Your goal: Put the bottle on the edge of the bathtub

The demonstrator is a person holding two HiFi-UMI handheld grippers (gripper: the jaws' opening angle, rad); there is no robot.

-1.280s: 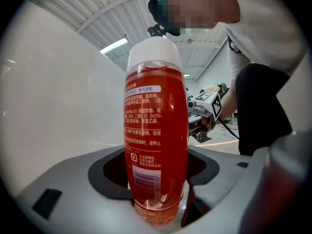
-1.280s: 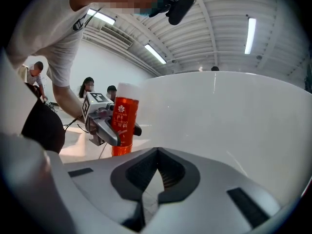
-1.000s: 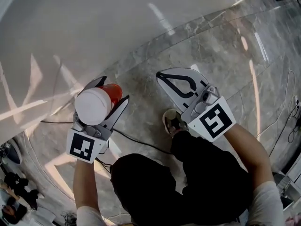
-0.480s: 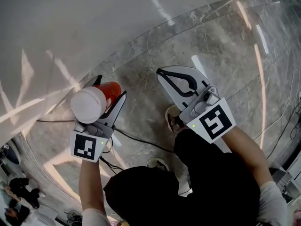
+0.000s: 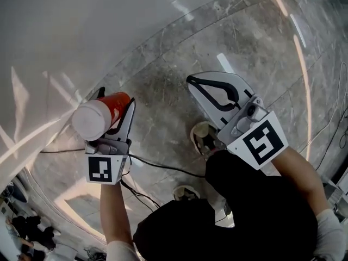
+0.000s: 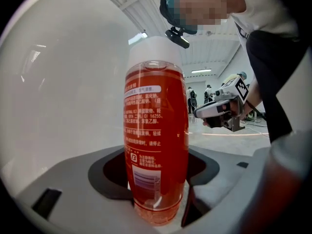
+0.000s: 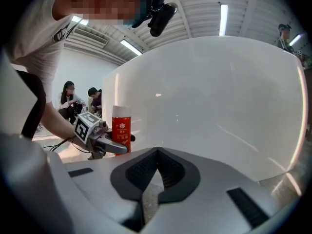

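Observation:
A red bottle (image 5: pixel 103 115) with a white cap stands upright between the jaws of my left gripper (image 5: pixel 116 109), which is shut on it. In the left gripper view the bottle (image 6: pixel 156 145) fills the middle, label toward the camera. The white bathtub (image 5: pixel 70 42) curves across the upper left of the head view, its wall just beyond the bottle. My right gripper (image 5: pixel 197 86) hangs over the marble floor with its jaws shut and nothing in them. From the right gripper view I see the bottle (image 7: pixel 121 133) and the left gripper (image 7: pixel 108 145) beside the tub wall (image 7: pixel 219 101).
A grey marble floor (image 5: pixel 261 53) lies below. A black cable (image 5: pixel 163 167) runs across it by the person's feet (image 5: pixel 202 137). Several people (image 7: pixel 80 99) sit far off in the right gripper view. More cables (image 5: pixel 337 135) lie at the right edge.
My left gripper has carried the bottle a little left and up toward the tub wall. The right gripper has drifted slightly right and upward. The person has stepped forward.

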